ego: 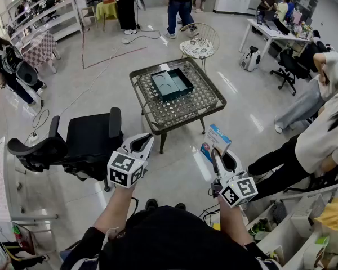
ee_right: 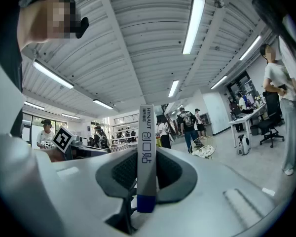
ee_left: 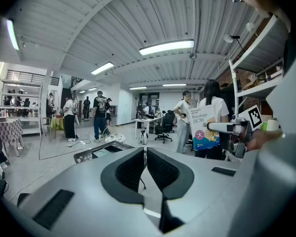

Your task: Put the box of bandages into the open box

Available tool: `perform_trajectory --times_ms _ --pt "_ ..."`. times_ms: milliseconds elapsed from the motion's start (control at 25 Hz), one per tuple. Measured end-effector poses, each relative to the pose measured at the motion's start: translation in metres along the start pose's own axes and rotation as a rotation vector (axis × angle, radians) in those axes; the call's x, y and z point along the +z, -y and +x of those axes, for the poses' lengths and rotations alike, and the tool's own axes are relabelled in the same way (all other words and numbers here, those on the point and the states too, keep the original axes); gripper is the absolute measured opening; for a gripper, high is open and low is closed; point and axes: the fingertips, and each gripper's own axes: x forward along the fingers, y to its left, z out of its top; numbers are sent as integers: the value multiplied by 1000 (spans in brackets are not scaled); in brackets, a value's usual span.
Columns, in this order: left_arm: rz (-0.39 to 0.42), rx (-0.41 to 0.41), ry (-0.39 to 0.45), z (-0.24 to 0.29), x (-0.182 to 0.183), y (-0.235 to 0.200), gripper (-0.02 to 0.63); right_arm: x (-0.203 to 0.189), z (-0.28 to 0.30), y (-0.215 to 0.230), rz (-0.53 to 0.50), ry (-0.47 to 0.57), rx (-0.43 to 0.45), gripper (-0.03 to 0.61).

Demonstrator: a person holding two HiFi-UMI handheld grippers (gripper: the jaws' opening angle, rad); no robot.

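Note:
The white and blue box of bandages point(ego: 216, 139) stands upright between the jaws of my right gripper point(ego: 216, 152), which is shut on it, held in the air to the right of the table. In the right gripper view its narrow side point(ee_right: 146, 149) sits clamped between the pads. My left gripper point(ego: 142, 144) is shut and empty, raised near the table's front left corner. The open teal box point(ego: 172, 84) lies on the metal mesh table point(ego: 180, 111) ahead. From the left gripper point(ee_left: 144, 158) view, the bandage box point(ee_left: 205, 127) shows at the right and the table's open box point(ee_left: 99, 152) low at the left.
A black office chair point(ego: 84, 142) stands left of me, close to the table. A round white chair point(ego: 199, 40) is behind the table. A seated person point(ego: 310, 145) and shelving point(ego: 287, 229) are at my right. Other people stand further off around the room.

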Motion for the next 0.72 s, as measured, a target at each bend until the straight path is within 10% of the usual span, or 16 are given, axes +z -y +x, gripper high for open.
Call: perform_trajectory --times_ms 720 --pt "36 -42 5 27 7 41 26 15 -33 39 35 38 -70 87"
